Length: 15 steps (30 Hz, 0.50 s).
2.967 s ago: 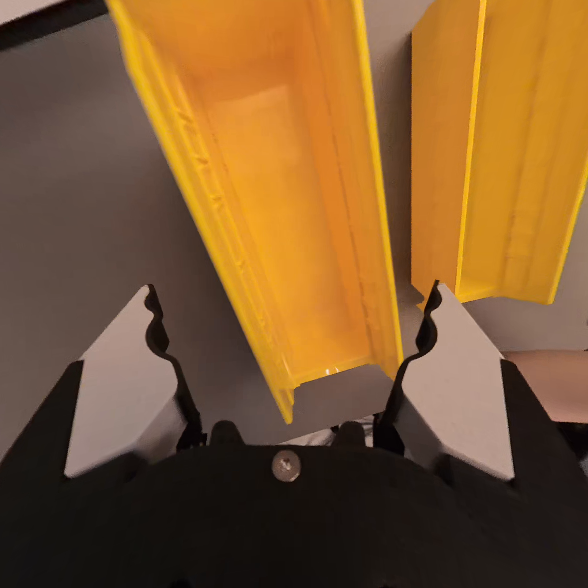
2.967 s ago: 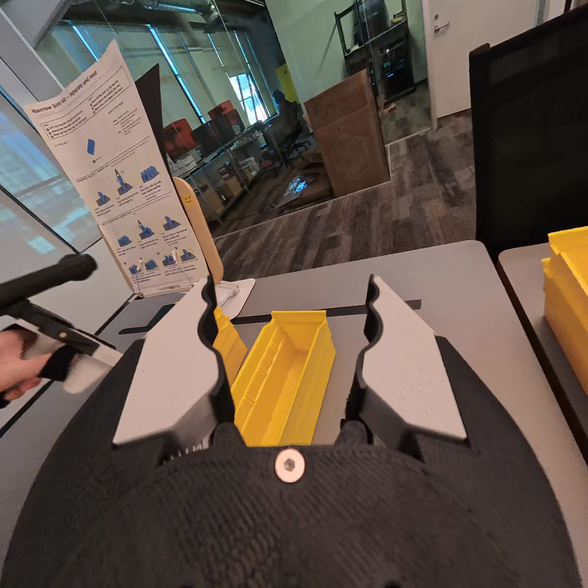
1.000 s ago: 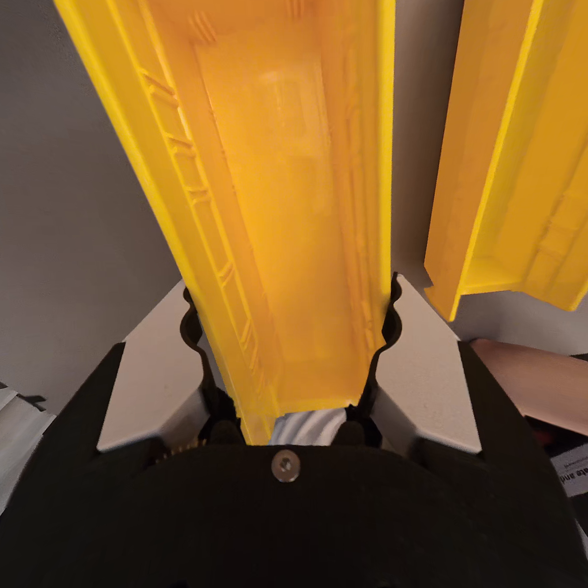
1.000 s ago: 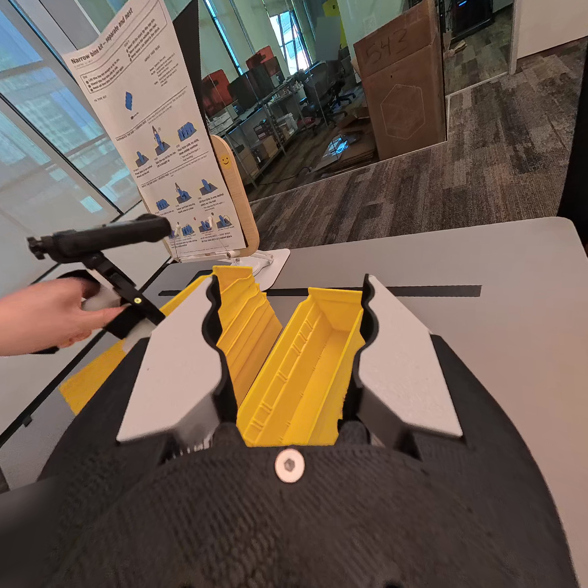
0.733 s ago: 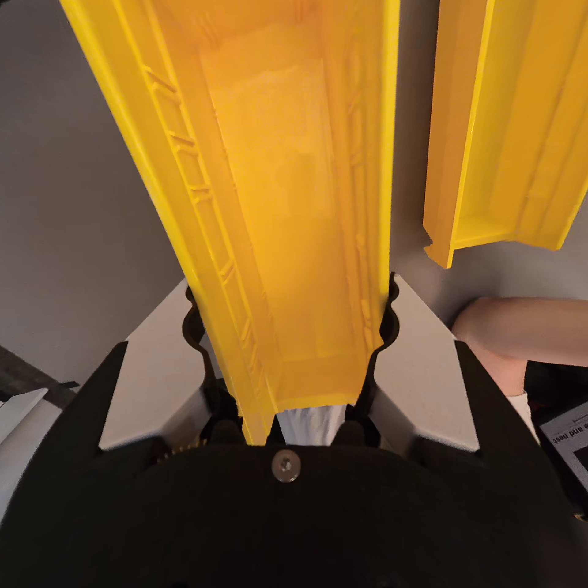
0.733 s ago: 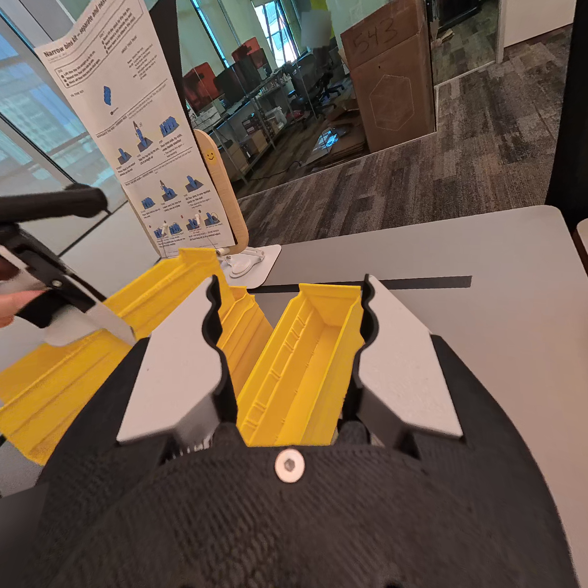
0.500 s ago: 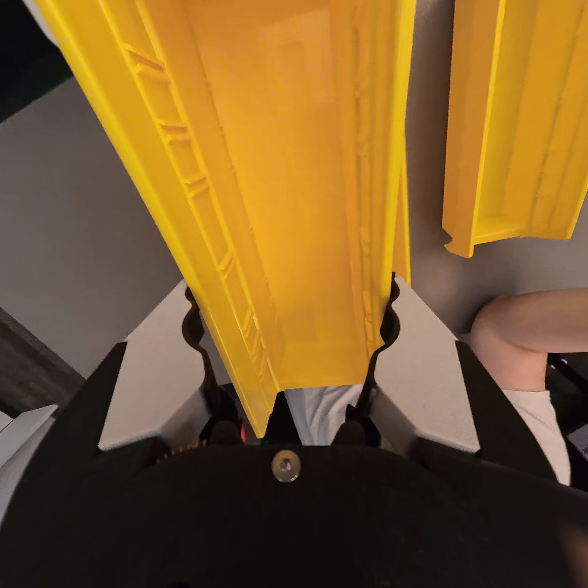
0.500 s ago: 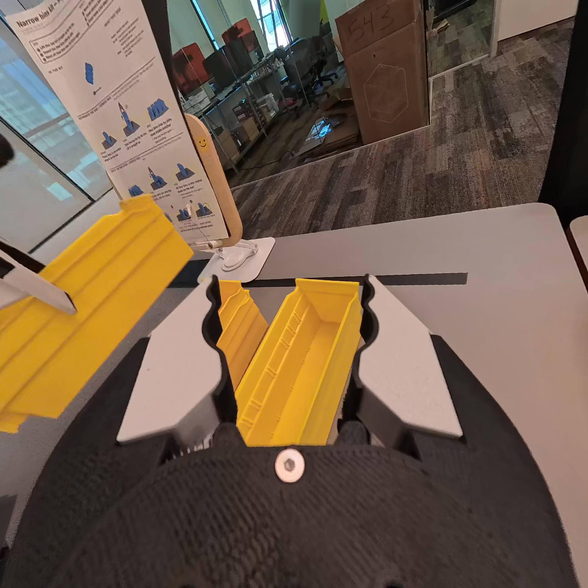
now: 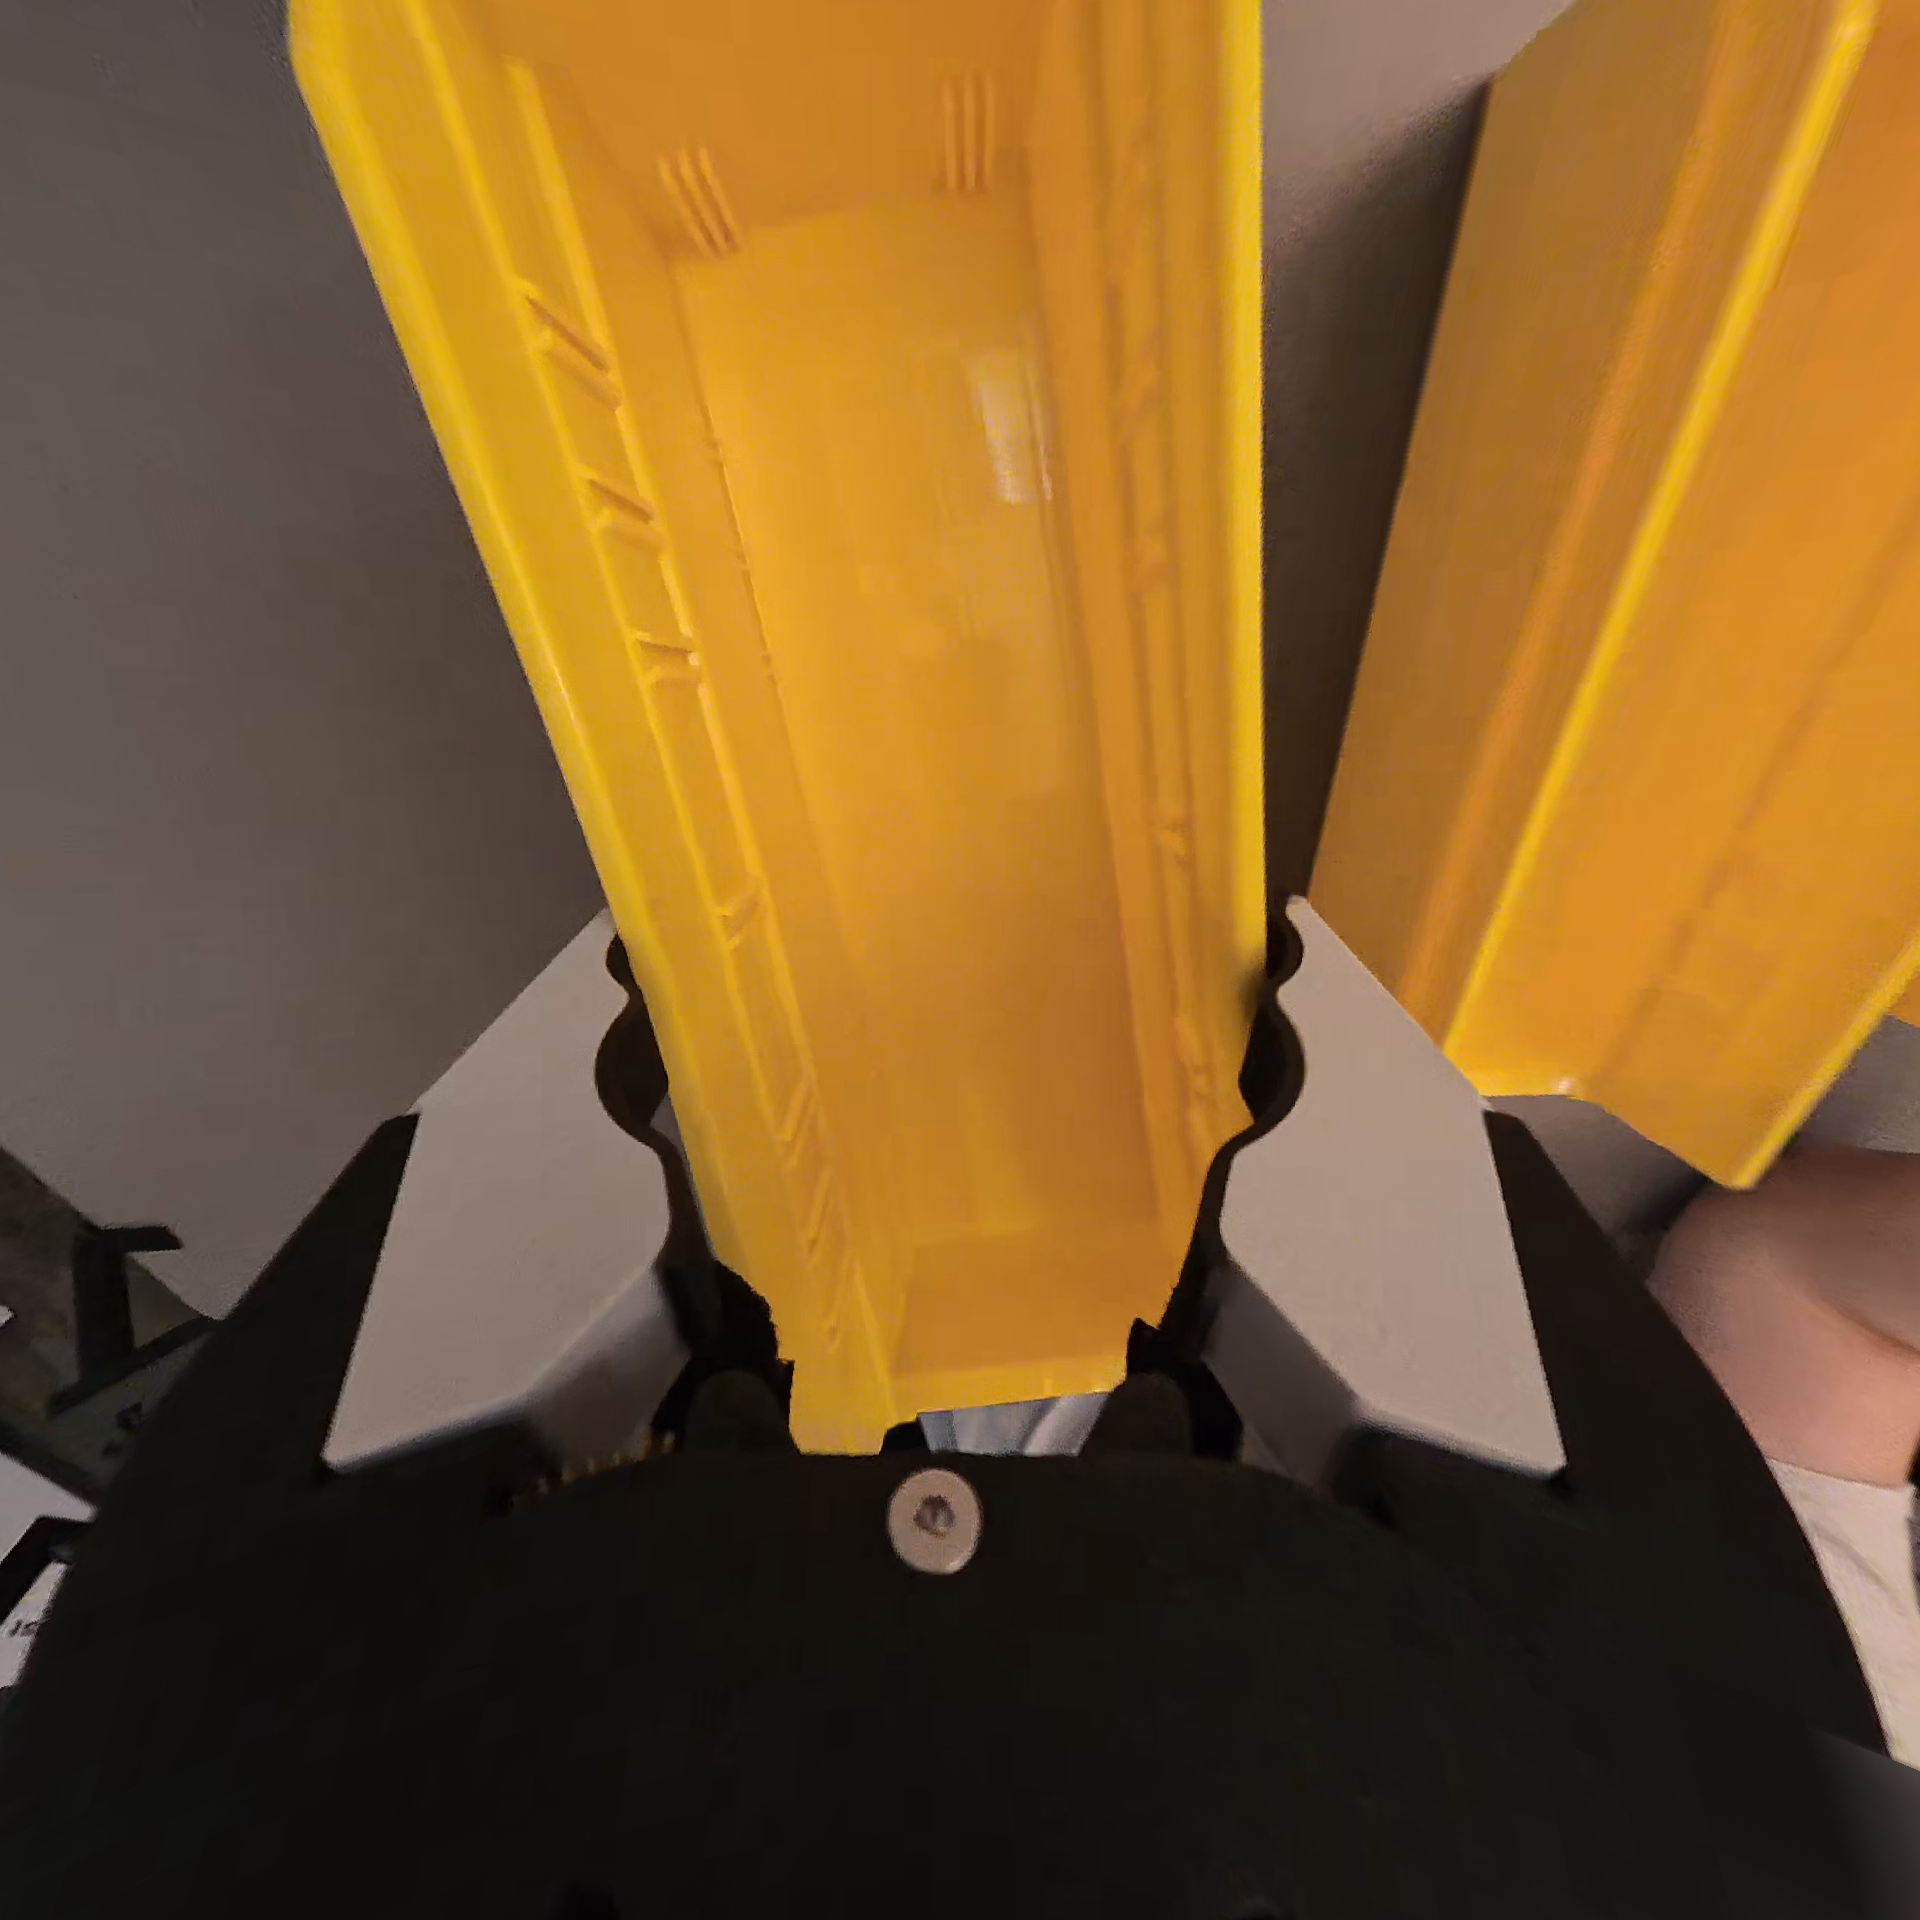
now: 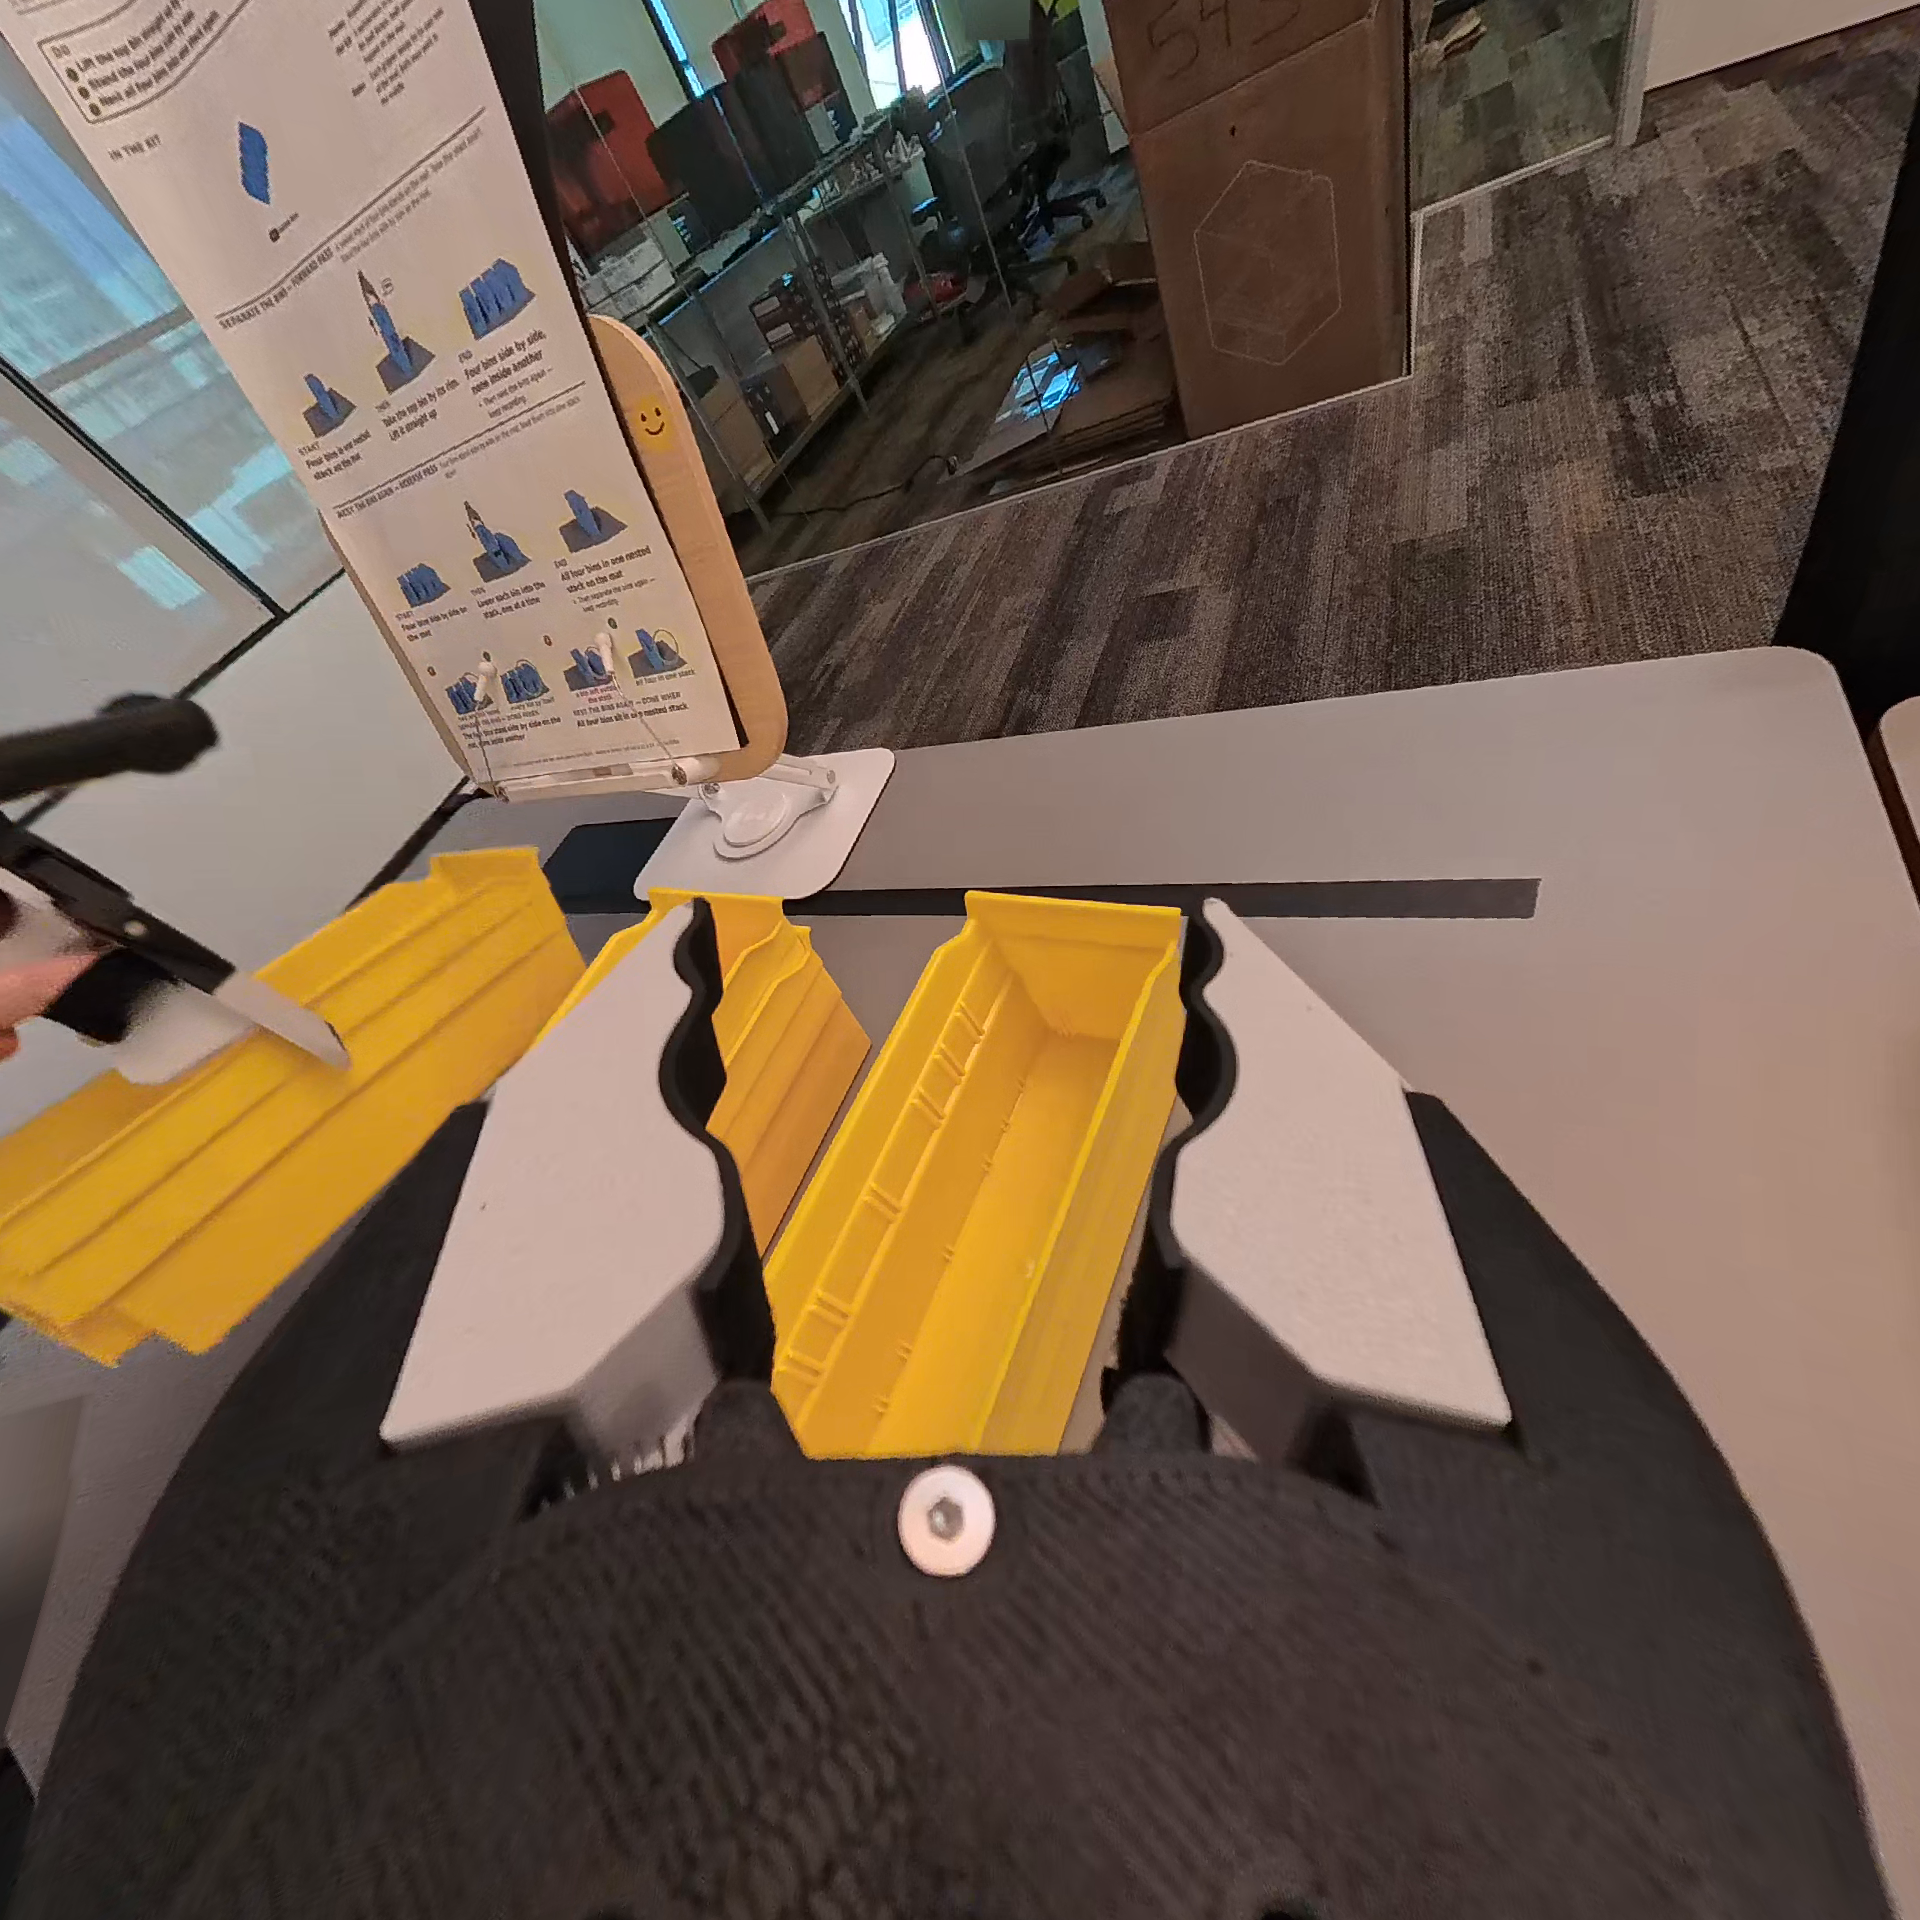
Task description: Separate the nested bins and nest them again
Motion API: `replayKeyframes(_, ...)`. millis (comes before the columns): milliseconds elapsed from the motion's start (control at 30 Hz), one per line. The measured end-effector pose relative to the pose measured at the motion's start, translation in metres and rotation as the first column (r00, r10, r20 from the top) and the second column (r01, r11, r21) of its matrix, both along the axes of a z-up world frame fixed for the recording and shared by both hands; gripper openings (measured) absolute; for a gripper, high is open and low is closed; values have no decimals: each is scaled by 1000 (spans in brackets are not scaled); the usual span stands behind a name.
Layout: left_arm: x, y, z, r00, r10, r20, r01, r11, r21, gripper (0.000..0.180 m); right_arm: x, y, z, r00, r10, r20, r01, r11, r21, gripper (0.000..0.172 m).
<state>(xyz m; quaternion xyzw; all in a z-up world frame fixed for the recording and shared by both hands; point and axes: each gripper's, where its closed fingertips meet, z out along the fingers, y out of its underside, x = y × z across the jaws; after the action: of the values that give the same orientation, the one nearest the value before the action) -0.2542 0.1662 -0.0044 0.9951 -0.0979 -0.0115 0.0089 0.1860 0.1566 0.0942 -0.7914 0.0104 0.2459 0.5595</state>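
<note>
Left wrist view, centre: our left gripper (image 9: 951, 1023) clamps a yellow bin (image 9: 883, 623), now lifted off the table (image 10: 1455, 810). Right gripper (image 10: 951, 1039) straddles another bin (image 10: 997, 1143), contact unclear. Renesting appears under way.

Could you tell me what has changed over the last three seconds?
The left gripper moved onto a yellow bin, closed its fingers on its sides and lifted it off the table. The right gripper stayed open over another bin.
</note>
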Motion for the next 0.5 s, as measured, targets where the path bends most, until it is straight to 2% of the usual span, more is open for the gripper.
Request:
replayKeyframes(133,-8,-3,-41,1000,-9,2,9,999,-38,114,3,0,0,1000,2,-19,-2,1000,5,89)
replayKeyframes(200,-12,1,-55,1000,2,3,-2,1000,-16,115,5,1,-1,1000,3,-27,-3,1000,1,89)
replayKeyframes(333,-18,8,-75,1000,30,0,-30,998,48,117,7,3,-5,999,5,-34,-5,1000,-11,89)
replayKeyframes(500,-19,-4,-95,999,-13,-45,13,1000,10,122,6,3,-5,999,7,-35,-8,1000,-12,89)
